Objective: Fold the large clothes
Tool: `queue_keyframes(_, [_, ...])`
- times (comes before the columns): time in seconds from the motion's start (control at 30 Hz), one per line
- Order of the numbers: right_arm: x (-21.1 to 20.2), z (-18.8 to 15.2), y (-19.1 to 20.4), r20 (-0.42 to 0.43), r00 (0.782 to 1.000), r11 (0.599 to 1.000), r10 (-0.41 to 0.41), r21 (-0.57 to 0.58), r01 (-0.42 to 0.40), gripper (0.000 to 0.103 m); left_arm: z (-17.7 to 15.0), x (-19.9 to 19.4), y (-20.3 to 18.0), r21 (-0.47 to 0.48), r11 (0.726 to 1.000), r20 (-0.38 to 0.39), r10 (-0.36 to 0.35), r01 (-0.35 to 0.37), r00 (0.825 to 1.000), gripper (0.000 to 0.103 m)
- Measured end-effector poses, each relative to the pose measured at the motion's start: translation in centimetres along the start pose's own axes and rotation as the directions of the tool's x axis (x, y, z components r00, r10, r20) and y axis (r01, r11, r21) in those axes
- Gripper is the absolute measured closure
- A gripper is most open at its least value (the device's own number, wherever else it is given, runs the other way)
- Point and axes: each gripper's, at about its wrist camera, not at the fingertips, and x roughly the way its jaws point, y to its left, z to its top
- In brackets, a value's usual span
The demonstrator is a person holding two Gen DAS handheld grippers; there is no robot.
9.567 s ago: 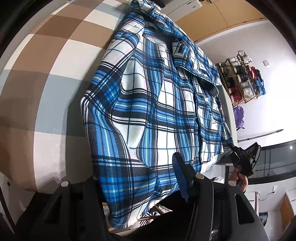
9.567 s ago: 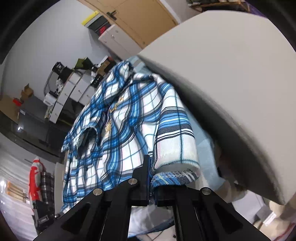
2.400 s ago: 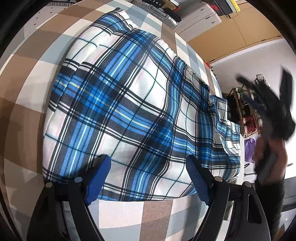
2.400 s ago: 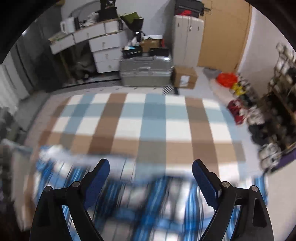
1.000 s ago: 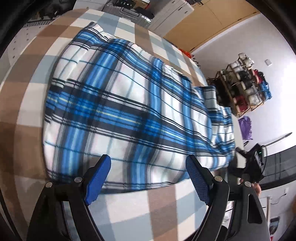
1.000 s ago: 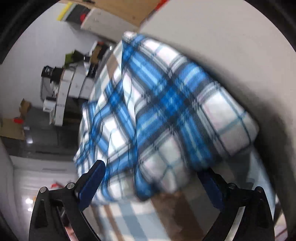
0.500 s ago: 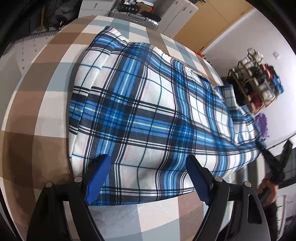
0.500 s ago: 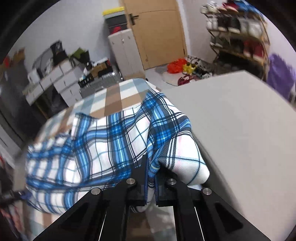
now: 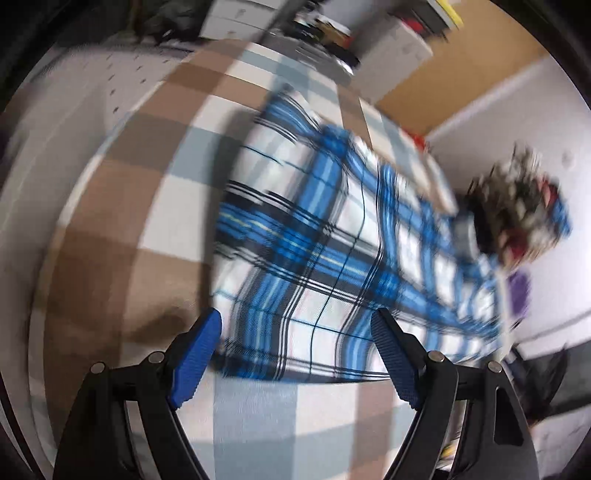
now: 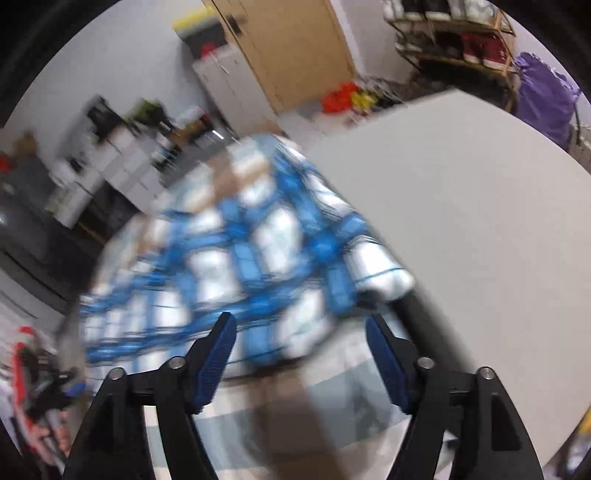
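Observation:
A blue, white and black plaid shirt (image 9: 332,266) lies folded on a checked brown, white and pale-blue cover (image 9: 147,206). My left gripper (image 9: 295,343) hangs open just above the shirt's near edge, nothing between its blue pads. In the right wrist view the same shirt (image 10: 240,266) is blurred, its folded end beside a grey cushion (image 10: 480,236). My right gripper (image 10: 301,345) hovers over that end with its jaws opening and nothing pinched between them.
A shoe rack (image 10: 454,33), a purple bag (image 10: 546,96) and a wooden door (image 10: 288,51) stand at the back. White drawers (image 10: 110,173) and clutter line the left wall. A rack with shoes (image 9: 517,218) shows blurred past the shirt.
The right gripper was shut on the shirt's folded end half a second ago and has let it go and lifted away. The left gripper has swung sideways; both views are now blurred.

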Motion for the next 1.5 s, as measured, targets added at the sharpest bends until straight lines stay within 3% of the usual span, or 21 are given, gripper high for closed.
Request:
queue_keyframes(0.03, [-1.1, -0.6, 0.7, 0.052, 0.998, 0.999, 0.039, 0.004, -0.039, 0.005, -0.1, -0.7, 0.6, -0.018, 1.0, 0.008, -0.017, 0.017, 1.0, 0.023])
queue_keyframes(0.07, [-1.9, -1.3, 1.5, 0.099, 0.993, 0.998, 0.067, 0.007, -0.069, 0.0, -0.4, -1.4, 1.2, -0.03, 0.999, 0.008, -0.023, 0.023, 1.0, 0.023])
queue_keyframes(0.17, [-2.1, -3.1, 4.1, 0.154, 0.971, 0.983, 0.183, -0.017, -0.182, 0.0, -1.6, -1.6, 2.7, -0.051, 0.998, -0.03, -0.029, 0.028, 0.999, 0.023])
queue_keyframes(0.27, [0.2, -4.5, 7.9, 0.09, 0.96, 0.962, 0.265, -0.085, -0.258, 0.0, -1.9, -0.7, 3.6, -0.096, 0.991, -0.088, -0.1, 0.091, 0.991, 0.023])
queue_keyframes(0.37, [3.3, -5.9, 11.5, -0.038, 0.963, 0.951, 0.268, -0.151, -0.271, 0.0, -1.6, 0.7, 3.5, -0.133, 0.98, -0.128, -0.163, 0.146, 0.978, 0.023])
queue_keyframes(0.43, [4.6, -6.7, 13.0, -0.118, 0.945, 0.929, 0.305, -0.183, -0.323, 0.0, -1.2, 0.7, 3.4, -0.153, 0.97, -0.121, -0.21, 0.191, 0.97, 0.022])
queue_keyframes(0.5, [4.6, -7.6, 13.3, -0.123, 0.939, 0.916, 0.322, -0.208, -0.342, 0.0, -0.7, 1.1, 3.3, -0.172, 0.956, -0.119, -0.26, 0.238, 0.958, 0.016])
queue_keyframes(0.6, [5.3, -8.4, 12.9, -0.149, 0.934, 0.913, 0.326, -0.207, -0.352, 0.0, 0.1, 1.5, 3.4, -0.211, 0.931, -0.108, -0.326, 0.299, 0.939, 0.016])
queue_keyframes(0.7, [6.0, -8.8, 12.3, -0.18, 0.926, 0.916, 0.332, -0.173, -0.362, 0.0, 0.6, 1.5, 2.6, -0.191, 0.92, -0.085, -0.362, 0.341, 0.928, 0.016])
queue_keyframes(0.83, [6.1, -9.6, 13.3, -0.168, 0.942, 0.914, 0.291, -0.242, -0.326, 0.0, 1.0, 1.1, 0.6, -0.126, 0.903, -0.05, -0.419, 0.411, 0.907, 0.016])
queue_keyframes(0.93, [5.8, -10.8, 15.9, -0.175, 0.944, 0.866, 0.281, -0.378, -0.328, 0.0, 1.2, 0.2, -0.4, -0.078, 0.889, -0.029, -0.454, 0.451, 0.891, 0.016])
queue_keyframes(1.0, [6.0, -11.8, 18.9, -0.209, 0.939, 0.808, 0.271, -0.481, -0.34, 0.0, 1.3, -0.1, -0.9, -0.065, 0.875, -0.014, -0.481, 0.479, 0.877, 0.016])
queue_keyframes(1.13, [7.4, -14.1, 25.8, -0.273, 0.914, 0.638, 0.299, -0.655, -0.404, 0.001, 1.9, 0.6, -0.5, -0.087, 0.852, -0.022, -0.52, 0.517, 0.854, 0.016])
queue_keyframes(1.2, [8.8, -14.6, 28.2, -0.293, 0.9, 0.602, 0.323, -0.67, -0.434, 0.001, 2.2, 0.9, 0.4, -0.116, 0.84, -0.022, -0.535, 0.53, 0.844, 0.016])
queue_keyframes(1.27, [10.8, -14.9, 30.2, -0.342, 0.88, 0.577, 0.328, -0.665, -0.474, 0.005, 2.2, 1.1, 1.3, -0.153, 0.838, -0.023, -0.533, 0.524, 0.846, 0.016])
queue_keyframes(1.33, [12.7, -15.1, 31.6, -0.376, 0.877, 0.565, 0.299, -0.671, -0.48, 0.032, 2.2, 0.8, 1.7, -0.166, 0.832, -0.027, -0.54, 0.529, 0.841, 0.016])
queue_keyframes(1.43, [14.8, -15.6, 32.8, -0.374, 0.899, 0.558, 0.227, -0.707, -0.435, 0.04, 2.3, 0.2, 1.6, -0.156, 0.814, -0.026, -0.57, 0.56, 0.821, 0.016])
queue_keyframes(1.5, [15.7, -15.7, 32.9, -0.379, 0.9, 0.557, 0.214, -0.71, -0.431, 0.05, 2.3, -0.1, 1.7, -0.152, 0.807, -0.025, -0.58, 0.571, 0.814, 0.016])
